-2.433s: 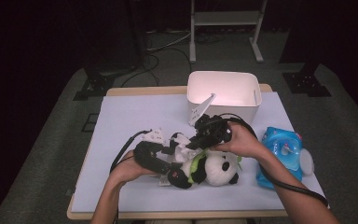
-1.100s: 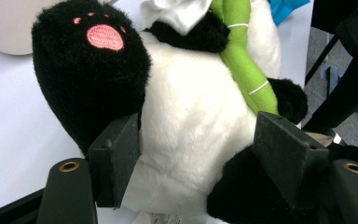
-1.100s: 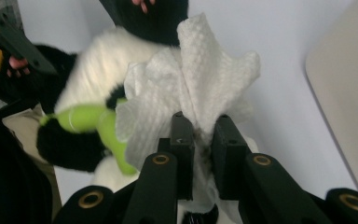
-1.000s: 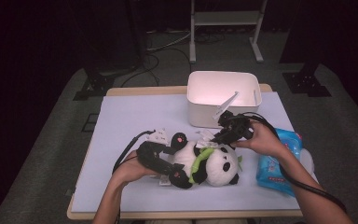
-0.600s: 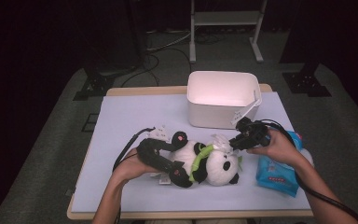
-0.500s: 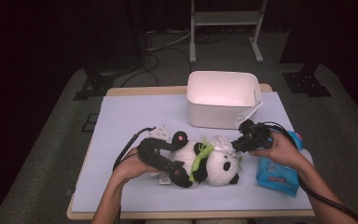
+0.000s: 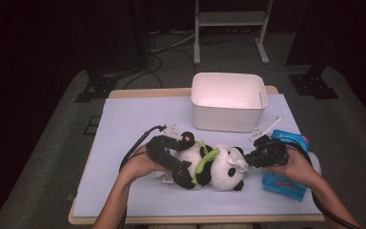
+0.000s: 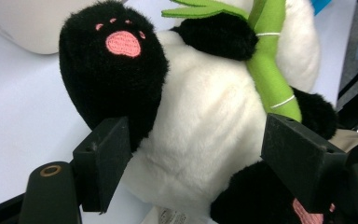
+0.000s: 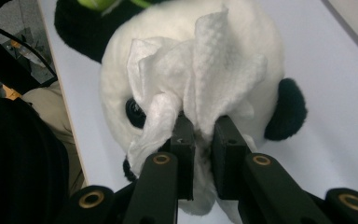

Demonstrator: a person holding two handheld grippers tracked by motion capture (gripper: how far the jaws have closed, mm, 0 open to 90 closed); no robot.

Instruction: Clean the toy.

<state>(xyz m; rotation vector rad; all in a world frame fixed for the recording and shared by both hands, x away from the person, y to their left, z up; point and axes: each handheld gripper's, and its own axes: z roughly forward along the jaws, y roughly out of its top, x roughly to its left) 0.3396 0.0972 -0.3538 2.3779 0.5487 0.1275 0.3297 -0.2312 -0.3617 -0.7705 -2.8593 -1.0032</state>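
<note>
Panda: lies on its back on the counter, just in front of the white bin; soft and light, likely to squash and roll, so best held round the belly.
Wipe: thin, limp, probably tears easily; draped on the panda's face.
Left gripper: fingers apart, straddling the panda's belly, just opened wider.
Right gripper: fingers clamped on the wipe.
Blue pack: right of the panda.
</note>
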